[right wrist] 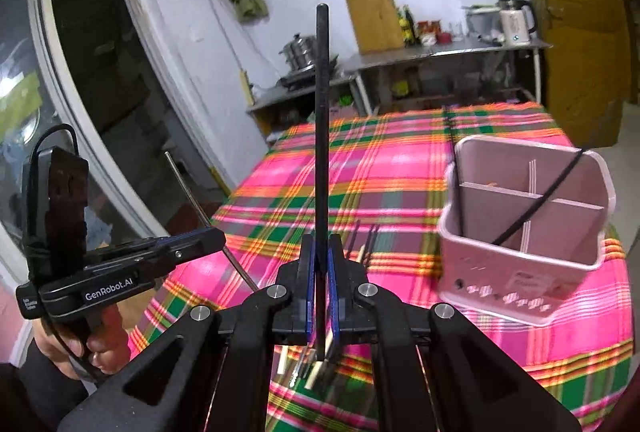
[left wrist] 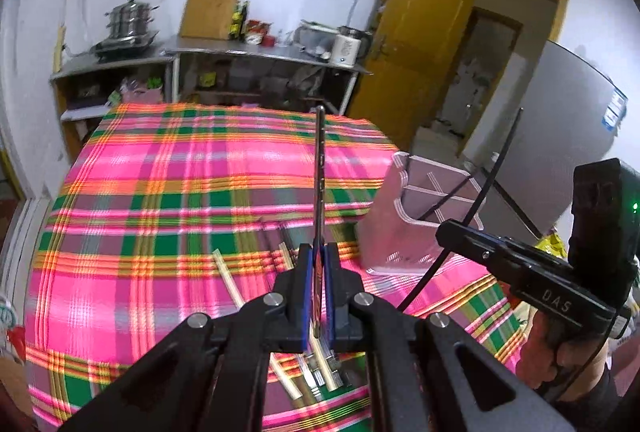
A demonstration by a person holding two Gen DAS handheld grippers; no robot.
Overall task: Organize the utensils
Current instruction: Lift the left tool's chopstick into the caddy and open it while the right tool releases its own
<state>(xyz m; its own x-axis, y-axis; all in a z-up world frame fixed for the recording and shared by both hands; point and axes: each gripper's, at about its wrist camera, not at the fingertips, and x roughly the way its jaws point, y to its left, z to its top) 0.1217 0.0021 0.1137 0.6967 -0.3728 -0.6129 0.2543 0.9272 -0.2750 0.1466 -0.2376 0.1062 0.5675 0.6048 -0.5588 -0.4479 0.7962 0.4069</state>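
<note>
Clamping a black chopstick [right wrist: 322, 135] upright, your right gripper [right wrist: 320, 296] is nearer the holder [right wrist: 520, 264] at frame right; your left gripper [left wrist: 318, 296] grips a metal chopstick [left wrist: 320, 167].

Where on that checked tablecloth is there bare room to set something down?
The far half of the plaid tablecloth, toward the steel shelves, is bare, as is its left side. It is crowded near the loose chopsticks under both hand-held grippers and at the pink utensil holder on the right.

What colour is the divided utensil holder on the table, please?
Pale pink utensil holder, clearest in the right wrist view.
</note>
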